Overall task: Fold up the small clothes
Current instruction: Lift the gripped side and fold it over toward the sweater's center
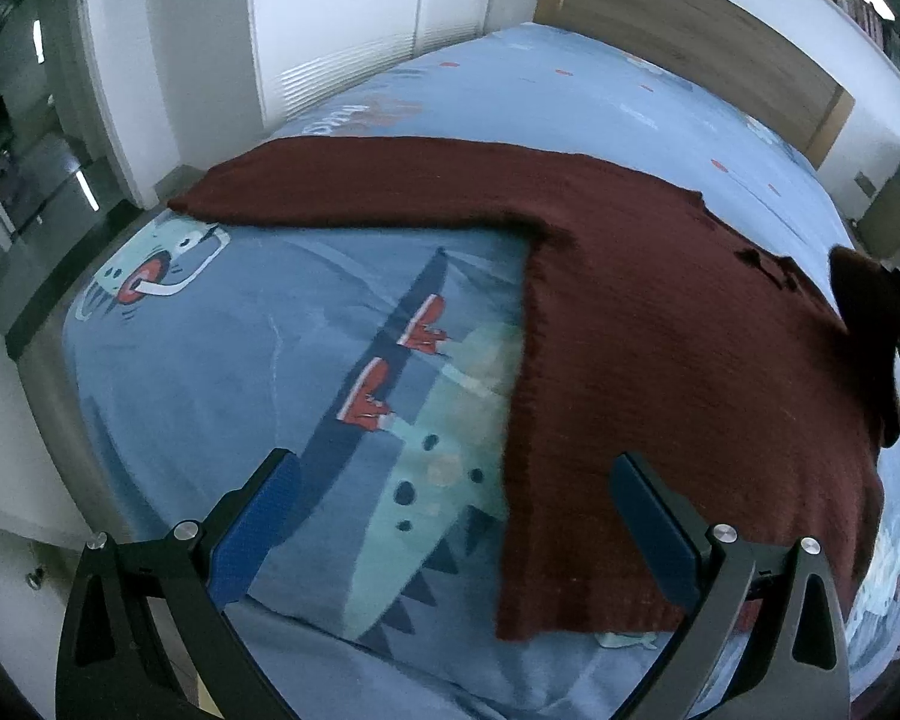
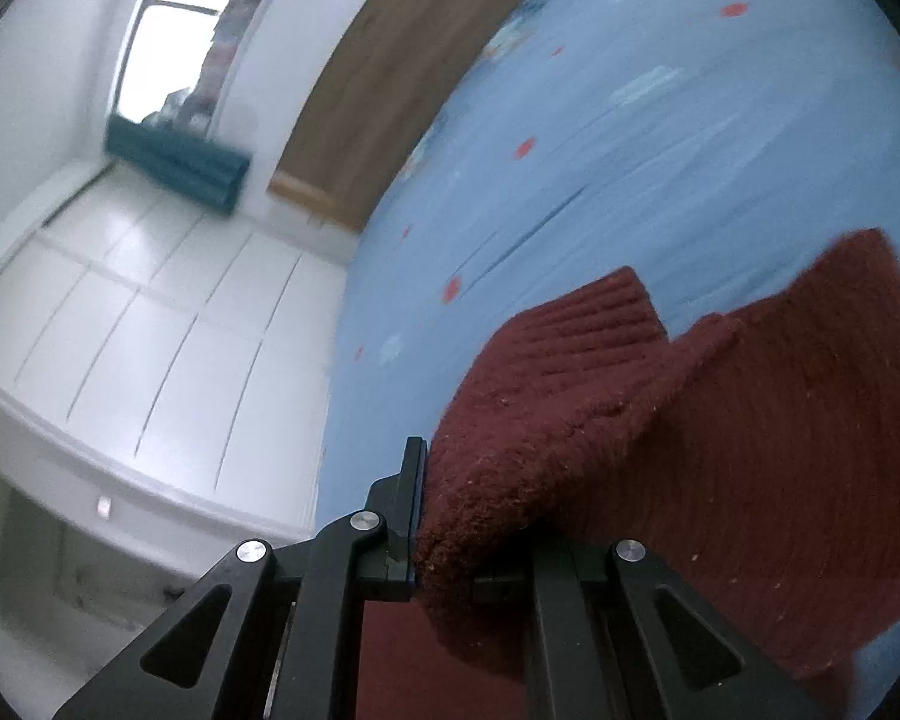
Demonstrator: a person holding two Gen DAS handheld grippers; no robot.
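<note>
a: where is the maroon sweater (image 1: 660,324)?
b: spread flat on the blue patterned bedspread (image 1: 282,324), one sleeve (image 2: 546,396) lifted.
a: and the claws?
b: left gripper (image 1: 456,516) jaws apart, empty; right gripper (image 2: 444,516) clamped on the sleeve.

No legible text, label or number on anything in either view.
</note>
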